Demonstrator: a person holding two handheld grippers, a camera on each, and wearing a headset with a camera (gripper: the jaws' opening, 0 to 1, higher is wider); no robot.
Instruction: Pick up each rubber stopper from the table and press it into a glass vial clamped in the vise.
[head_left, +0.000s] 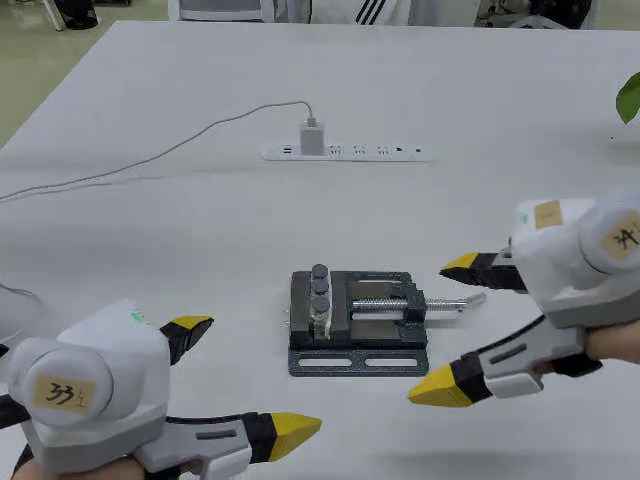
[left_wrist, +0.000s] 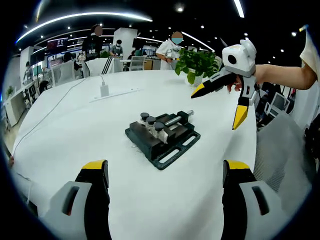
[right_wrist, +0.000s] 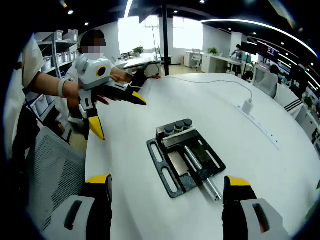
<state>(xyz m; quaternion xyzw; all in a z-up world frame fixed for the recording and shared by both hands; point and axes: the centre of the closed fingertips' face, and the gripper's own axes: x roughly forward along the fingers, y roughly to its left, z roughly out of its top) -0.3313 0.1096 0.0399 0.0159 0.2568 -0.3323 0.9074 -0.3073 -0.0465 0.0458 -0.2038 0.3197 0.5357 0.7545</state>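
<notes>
A white counter (head_left: 200, 230) carries a dark bench vise (head_left: 358, 340), sitting flat at mid-width near the counter's near edge. Toward the far edge lies a white power strip (head_left: 345, 152) with a white charger (head_left: 312, 137) plugged into it. The charger's cable (head_left: 150, 160) trails across the surface to the left edge.

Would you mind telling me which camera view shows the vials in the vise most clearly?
The head view: it shows the vials clamped in a row in the vise, dark stoppers on top and clear glass on the nearest. The left gripper view and right gripper view show them smaller, as three dark tops.
</notes>
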